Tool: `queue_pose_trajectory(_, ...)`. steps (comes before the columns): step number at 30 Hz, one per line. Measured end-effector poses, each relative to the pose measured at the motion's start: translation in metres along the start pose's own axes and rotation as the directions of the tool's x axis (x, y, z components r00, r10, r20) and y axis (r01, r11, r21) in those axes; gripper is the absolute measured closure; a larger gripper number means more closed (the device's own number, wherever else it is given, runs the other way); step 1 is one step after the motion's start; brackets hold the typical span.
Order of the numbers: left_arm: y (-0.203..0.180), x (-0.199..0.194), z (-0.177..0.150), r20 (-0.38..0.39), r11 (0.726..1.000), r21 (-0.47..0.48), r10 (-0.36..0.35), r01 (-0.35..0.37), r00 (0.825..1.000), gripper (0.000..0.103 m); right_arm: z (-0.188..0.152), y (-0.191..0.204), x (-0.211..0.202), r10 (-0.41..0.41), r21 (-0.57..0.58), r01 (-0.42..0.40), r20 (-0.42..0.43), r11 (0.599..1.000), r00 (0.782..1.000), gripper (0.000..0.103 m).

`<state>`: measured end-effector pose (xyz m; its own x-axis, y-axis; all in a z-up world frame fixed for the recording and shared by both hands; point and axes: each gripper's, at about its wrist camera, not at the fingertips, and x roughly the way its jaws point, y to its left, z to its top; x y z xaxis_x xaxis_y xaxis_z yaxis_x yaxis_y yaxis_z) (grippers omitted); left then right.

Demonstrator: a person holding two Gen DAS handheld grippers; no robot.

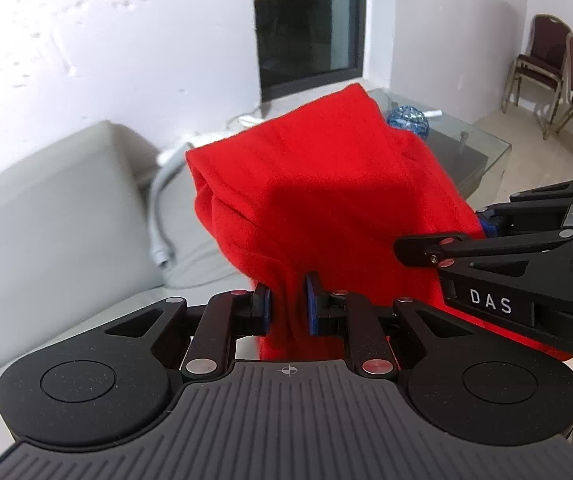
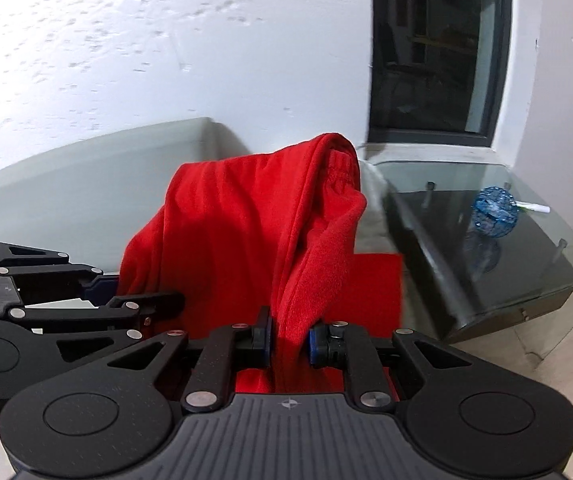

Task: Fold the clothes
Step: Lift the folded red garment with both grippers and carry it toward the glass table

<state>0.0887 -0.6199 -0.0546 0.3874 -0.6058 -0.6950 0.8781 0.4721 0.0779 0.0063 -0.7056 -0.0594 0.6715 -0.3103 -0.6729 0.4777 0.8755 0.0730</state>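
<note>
The grey sofa (image 1: 58, 216) serves as the landmark, its pale cushions filling the left part of both wrist views, with a white wall (image 2: 166, 40) rising behind it. In front of the sofa, lifted off its seat, hangs the red garment (image 1: 318, 200), bunched in thick folds and carried between the two grippers. The left gripper (image 1: 286, 304) has its blue pads pressed onto a gathered fold of the red cloth, the jaws narrowed on the fabric, which runs down between them and out below. In the right wrist view the same gripper shows from the side, to the left of the garment and in front of the sofa's seat. A grey hose (image 1: 160, 216) lies on the sofa near its right end, just left of the garment. The right gripper (image 2: 289, 338) is likewise clamped on a ridge of the red cloth, a fold squeezed between its pads; in the left wrist view it reaches in from the right, marked with white letters. Right of the sofa stands a glass-topped table (image 2: 526, 280), and on it rests a blue ball (image 2: 493, 212) with a small white stick just beside it. A dark window (image 2: 438, 52) sits in the wall above the table. Two chairs (image 1: 546, 76) stand well apart, beyond the table.
</note>
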Motion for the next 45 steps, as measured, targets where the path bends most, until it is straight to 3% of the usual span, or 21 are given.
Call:
queue_pose_trajectory(7,-0.006,0.079,0.006,-0.105,1.0,-0.023,-0.006,0.004,0.994,0.084,-0.012,-0.034,0.06,-0.029,0.077,0.037,-0.111,0.996,0.993,0.087)
queue_pose_trajectory(9,-0.003,0.103,0.001,-0.135,0.998,-0.068,0.006,-0.015,0.991,0.077,-0.016,-0.039,0.077,-0.044,0.071,0.053,-0.13,0.996,0.991,0.086)
queue_pose_trajectory(10,-0.001,0.111,-0.002,-0.143,0.996,-0.085,0.01,-0.023,0.99,0.067,-0.018,-0.043,0.088,-0.051,0.071,0.061,-0.143,0.996,0.988,0.085)
queue_pose_trajectory(13,0.014,0.104,-0.01,-0.115,0.989,-0.147,-0.013,-0.004,0.993,0.06,-0.016,-0.053,0.092,-0.047,0.098,0.063,-0.155,0.993,0.987,0.066)
queue_pose_trajectory(15,0.028,0.084,-0.017,-0.072,0.988,-0.153,-0.018,0.007,0.997,0.057,-0.015,-0.059,0.076,-0.046,0.099,0.058,-0.12,0.993,0.992,0.042)
queue_pose_trajectory(16,0.034,0.071,-0.022,-0.039,0.991,-0.134,-0.016,0.01,0.999,0.057,-0.016,-0.064,0.063,-0.041,0.09,0.048,-0.087,0.995,0.995,0.035)
queue_pose_trajectory(19,0.045,0.051,-0.03,0.029,0.995,-0.098,-0.003,0.005,1.0,0.06,-0.019,-0.079,0.026,-0.037,0.068,0.036,0.014,0.997,0.999,0.032)
queue_pose_trajectory(20,0.045,0.044,-0.029,0.062,0.995,-0.092,-0.017,0.022,0.998,0.06,-0.018,-0.083,0.017,-0.035,0.075,0.03,0.059,0.997,0.998,0.038)
queue_pose_trajectory(21,0.043,0.041,-0.027,0.084,0.995,-0.089,-0.034,0.041,0.996,0.063,-0.016,-0.085,0.018,-0.025,0.08,0.019,0.077,0.997,0.997,0.063)
queue_pose_trajectory(23,0.023,0.039,-0.018,0.128,0.994,-0.044,-0.096,0.103,0.987,0.072,-0.011,-0.085,0.027,0.024,0.101,-0.032,0.075,0.994,0.997,0.086)
queue_pose_trajectory(25,0.007,0.044,-0.012,0.138,0.991,-0.002,-0.132,0.133,0.982,0.079,-0.01,-0.074,0.047,0.048,0.09,-0.052,0.045,0.995,0.998,0.088)
queue_pose_trajectory(28,-0.012,0.076,-0.008,0.066,0.991,0.025,-0.13,0.128,0.989,0.094,-0.011,-0.06,0.08,0.038,0.049,-0.037,-0.006,0.998,0.999,0.089)
queue_pose_trajectory(30,-0.008,0.101,-0.012,-0.013,0.996,-0.001,-0.093,0.093,0.996,0.1,-0.013,-0.057,0.098,-0.025,-0.004,0.025,-0.034,1.0,0.999,0.099)
queue_pose_trajectory(32,0.005,0.114,-0.023,-0.044,0.995,0.002,-0.1,0.1,0.994,0.098,-0.017,-0.062,0.112,-0.092,-0.056,0.088,-0.065,0.995,0.994,0.103)
queue_pose_trajectory(36,0.015,0.095,-0.028,-0.016,0.989,0.089,-0.114,0.115,0.993,0.099,-0.012,-0.09,0.097,-0.19,0.003,0.19,-0.049,0.982,0.981,0.098)
queue_pose_trajectory(41,0.017,0.072,-0.015,0.102,0.984,0.069,-0.172,0.165,0.98,0.092,-0.001,-0.092,0.074,-0.066,0.027,0.066,0.002,0.997,0.998,0.097)
queue_pose_trajectory(43,0.012,0.08,0.003,0.15,0.99,0.039,-0.142,0.137,0.978,0.092,0.004,-0.075,0.082,-0.028,-0.001,0.028,0.024,1.0,0.999,0.097)
queue_pose_trajectory(45,0.008,0.097,0.022,0.145,0.995,0.002,-0.102,0.103,0.984,0.092,0.008,-0.065,0.093,-0.023,-0.014,0.024,0.046,1.0,0.999,0.097)
